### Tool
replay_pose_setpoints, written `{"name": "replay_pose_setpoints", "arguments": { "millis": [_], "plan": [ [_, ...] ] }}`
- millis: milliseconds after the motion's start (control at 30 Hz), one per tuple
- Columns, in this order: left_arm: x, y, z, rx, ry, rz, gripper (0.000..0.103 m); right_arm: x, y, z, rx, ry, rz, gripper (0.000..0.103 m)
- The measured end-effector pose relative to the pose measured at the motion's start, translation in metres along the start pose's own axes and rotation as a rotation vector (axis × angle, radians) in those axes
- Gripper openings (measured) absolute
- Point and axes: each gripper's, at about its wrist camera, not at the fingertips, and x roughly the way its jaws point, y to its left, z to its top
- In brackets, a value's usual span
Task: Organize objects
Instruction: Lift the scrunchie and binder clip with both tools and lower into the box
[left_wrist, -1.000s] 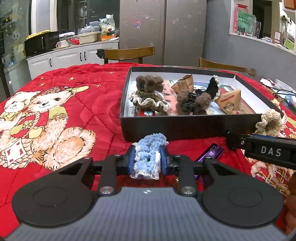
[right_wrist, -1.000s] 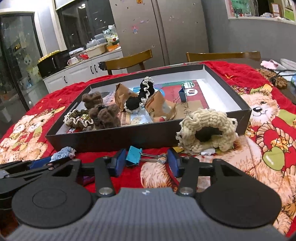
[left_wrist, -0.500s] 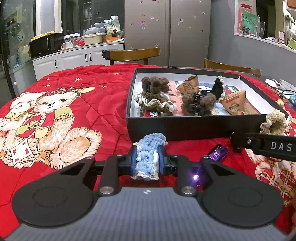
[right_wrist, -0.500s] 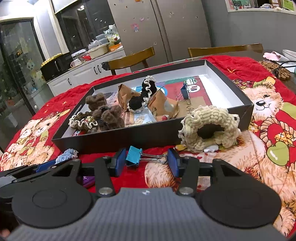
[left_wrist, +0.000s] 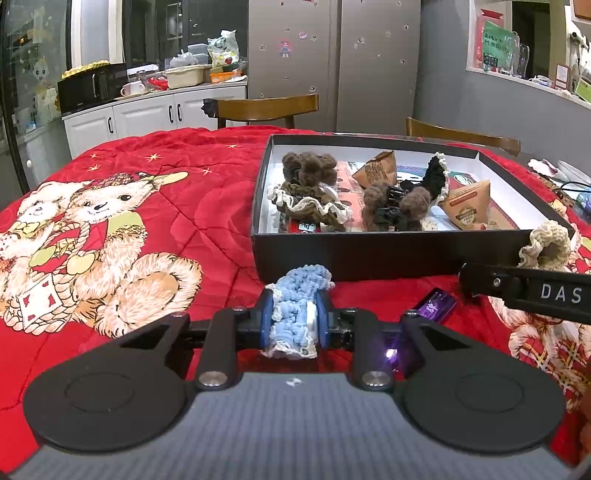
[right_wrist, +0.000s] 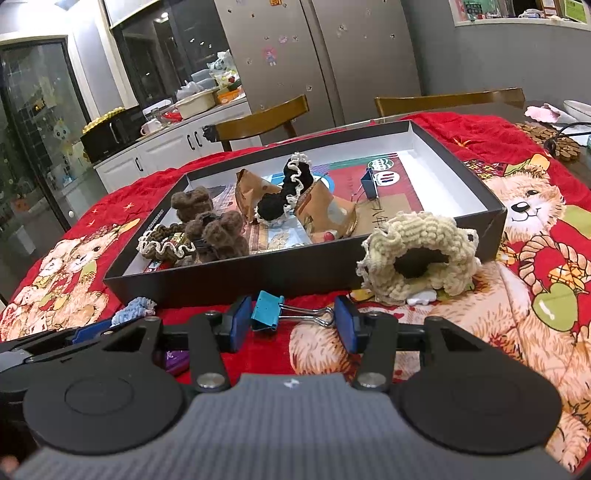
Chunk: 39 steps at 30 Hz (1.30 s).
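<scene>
Blue pads (left_wrist: 267, 322) of the left gripper (left_wrist: 293, 320) press from both sides on a light blue crocheted scrunchie (left_wrist: 295, 301), squeezing it into a narrow bundle; its top frills out above the jaws and its white lace edge hangs below them. The jaws stand nearly closed around it, over the red blanket (left_wrist: 207, 206) just in front of the near wall of the black box (left_wrist: 354, 254). The right gripper (right_wrist: 293, 325) has its jaws about half open, with a blue binder clip (right_wrist: 266, 309) lying crosswise between them: the clip's blue body is at the left pad (right_wrist: 239, 322) and its wire handles reach the right pad, and both ends seem to touch, though I cannot tell whether the pads truly press on it. A purple lighter (left_wrist: 434, 304) lies on the blanket between the two grippers. Just beyond the right gripper, a cream scrunchie (right_wrist: 419, 253) leans against the box's near wall, outside it. Inside the box lie brown fuzzy hair clips (right_wrist: 218, 229), a brown scrunchie with a white frill (right_wrist: 164, 245), a black scrunchie with a white edge (right_wrist: 284, 192), brown paper packets (right_wrist: 325, 210) and a second blue binder clip (right_wrist: 369, 186). The blanket bears a teddy bear print (left_wrist: 92, 236), and wooden chairs (right_wrist: 264, 120) stand behind the table.
</scene>
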Motion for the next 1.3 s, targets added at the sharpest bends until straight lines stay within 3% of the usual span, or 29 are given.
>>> {"name": "replay_pose_setpoints", "arguments": {
  "millis": [400, 800, 967, 1300],
  "plan": [
    [-0.01, 0.002, 0.001, -0.026, -0.055, -0.009, 0.028, -0.004, 0.0, 0.003, 0.02, -0.031, 0.032, 0.052],
    [-0.031, 0.012, 0.014, -0.095, -0.131, -0.075, 0.028, -0.016, -0.013, 0.02, 0.123, -0.104, 0.079, 0.052],
    [-0.043, 0.007, 0.025, -0.086, -0.178, -0.056, 0.028, -0.017, -0.008, 0.028, 0.126, -0.103, 0.102, 0.052],
    [-0.054, 0.01, 0.06, -0.108, -0.214, -0.102, 0.028, -0.019, -0.005, 0.076, 0.173, -0.094, 0.173, 0.052]
  ]
}}
